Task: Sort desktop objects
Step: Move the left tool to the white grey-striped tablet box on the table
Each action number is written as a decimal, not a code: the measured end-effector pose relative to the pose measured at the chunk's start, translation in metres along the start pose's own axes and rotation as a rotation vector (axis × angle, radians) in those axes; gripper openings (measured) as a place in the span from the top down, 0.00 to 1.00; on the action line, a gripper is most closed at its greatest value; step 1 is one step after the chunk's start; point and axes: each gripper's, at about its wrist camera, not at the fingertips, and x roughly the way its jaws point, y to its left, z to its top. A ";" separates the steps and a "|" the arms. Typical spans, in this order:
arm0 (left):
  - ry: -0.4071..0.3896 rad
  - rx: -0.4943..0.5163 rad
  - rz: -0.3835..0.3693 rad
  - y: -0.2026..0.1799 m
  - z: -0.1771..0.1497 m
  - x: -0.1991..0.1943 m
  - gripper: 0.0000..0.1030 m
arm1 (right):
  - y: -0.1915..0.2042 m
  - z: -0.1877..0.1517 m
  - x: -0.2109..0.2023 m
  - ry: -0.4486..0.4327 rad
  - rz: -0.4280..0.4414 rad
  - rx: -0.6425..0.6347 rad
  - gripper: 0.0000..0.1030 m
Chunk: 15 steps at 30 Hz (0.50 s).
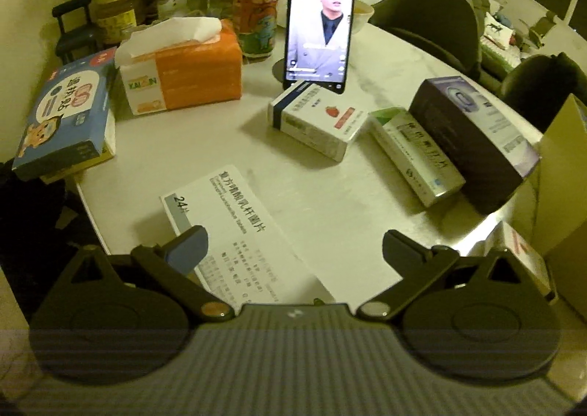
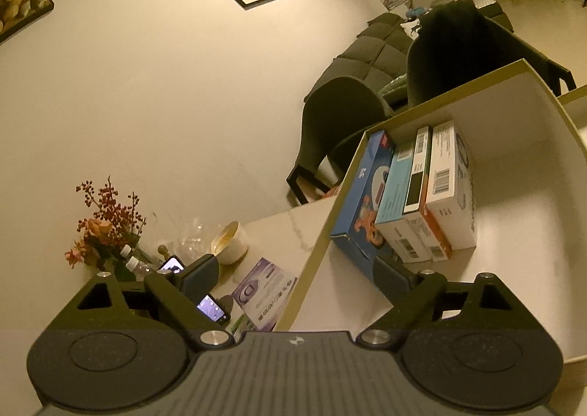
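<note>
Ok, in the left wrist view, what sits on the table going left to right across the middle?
Blue cartoon box → orange tissue pack → phone → strawberry box → green-and-white box → dark purple box.

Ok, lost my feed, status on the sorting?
Both grippers open, empty. Left gripper over flat white box. Right gripper at storage box, three boxes inside. Nothing blocking.
</note>
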 end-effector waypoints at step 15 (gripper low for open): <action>-0.065 -0.001 -0.028 -0.003 -0.003 0.005 0.30 | -0.005 -0.004 0.003 0.020 0.004 0.004 0.10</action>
